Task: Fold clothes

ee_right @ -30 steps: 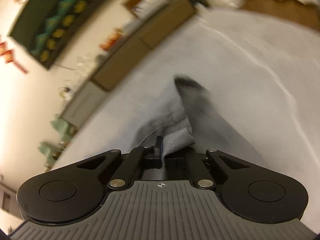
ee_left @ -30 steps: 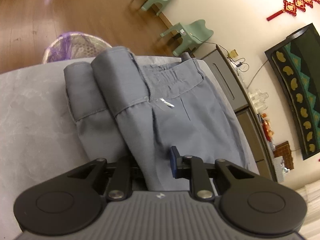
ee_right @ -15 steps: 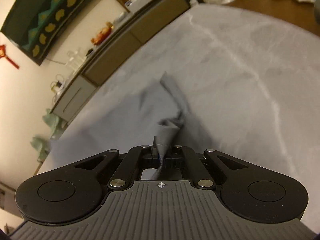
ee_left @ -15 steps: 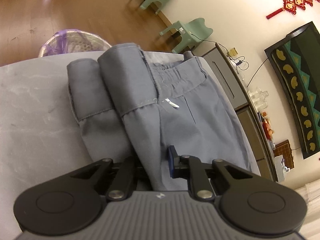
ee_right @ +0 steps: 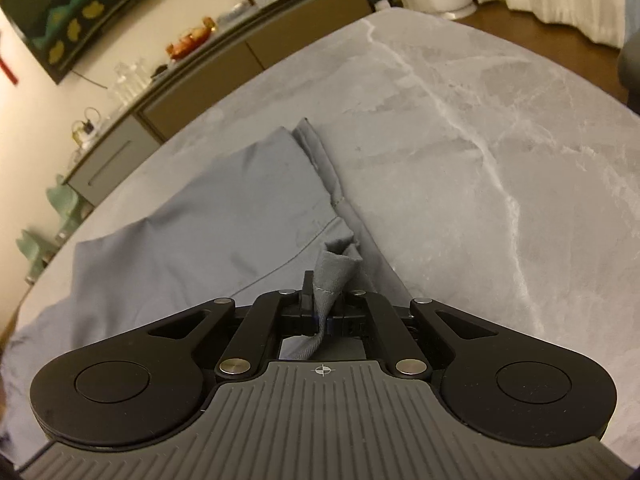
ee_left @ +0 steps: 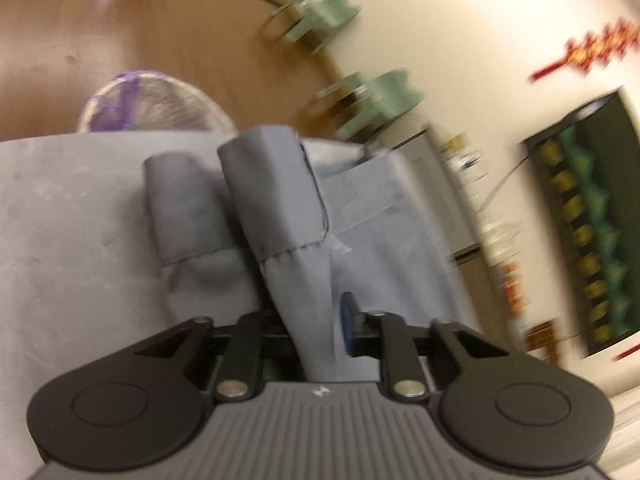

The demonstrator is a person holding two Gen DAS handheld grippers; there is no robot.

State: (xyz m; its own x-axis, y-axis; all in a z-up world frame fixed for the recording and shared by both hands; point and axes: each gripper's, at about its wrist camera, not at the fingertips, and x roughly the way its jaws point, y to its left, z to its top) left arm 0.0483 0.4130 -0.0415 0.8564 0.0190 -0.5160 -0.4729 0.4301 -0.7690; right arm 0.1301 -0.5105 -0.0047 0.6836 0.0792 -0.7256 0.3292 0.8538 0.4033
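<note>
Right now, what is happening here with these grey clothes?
A person with a gripper in each hand is folding grey trousers on a grey marble table. The right gripper is shut on a bunched fold of the cloth. The left gripper has a trouser leg between its jaws, which are opening.

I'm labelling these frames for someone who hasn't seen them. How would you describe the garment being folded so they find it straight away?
Start at the big grey marble-veined table. The only cloth on it is a pair of grey-blue shorts, plain with stitched hems, lying near the edge that faces the long low sideboard. Both leg ends are turned back towards the waistband.
</note>
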